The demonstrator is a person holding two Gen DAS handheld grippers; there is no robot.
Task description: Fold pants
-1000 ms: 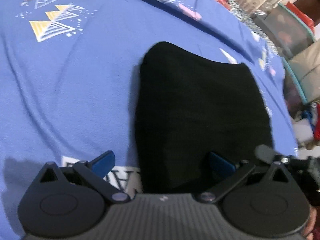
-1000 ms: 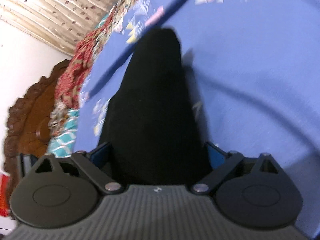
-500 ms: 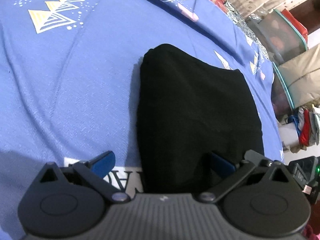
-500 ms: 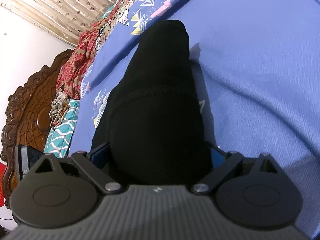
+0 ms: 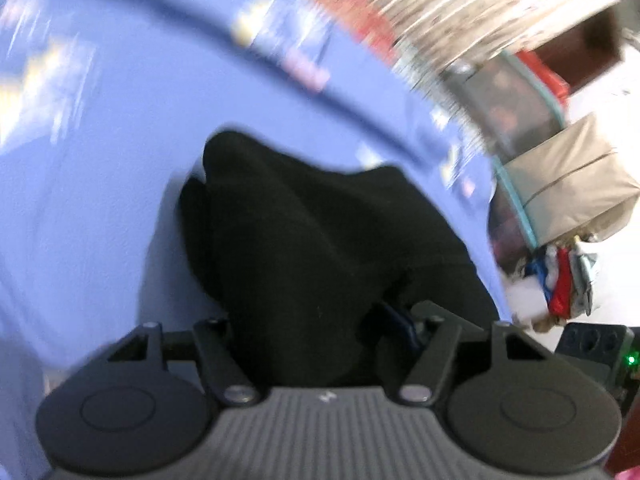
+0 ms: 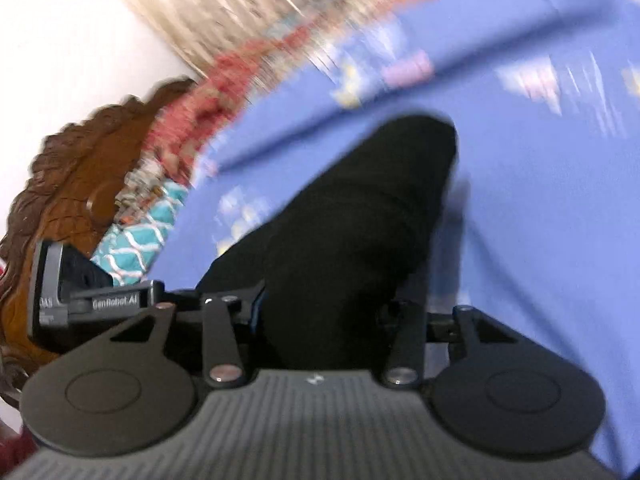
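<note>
Pants: black pants (image 5: 320, 248) lie folded on the blue sheet (image 5: 100, 208), near end bunched and lifted between both sets of jaws.
Left gripper (image 5: 308, 320): jaws closing, cloth gathered between them; whether the pads already pinch it cannot be told.
Right gripper (image 6: 324, 308): jaws closing on the same near edge, cloth filling the gap.
Left view only: boxes (image 5: 568, 188) and clothes (image 5: 564, 280) beside the bed.
Right view only: carved headboard (image 6: 60, 184), red cloth (image 6: 192, 116), the other gripper's side.
Both: curtain (image 6: 240, 4), heavy blur.
</note>
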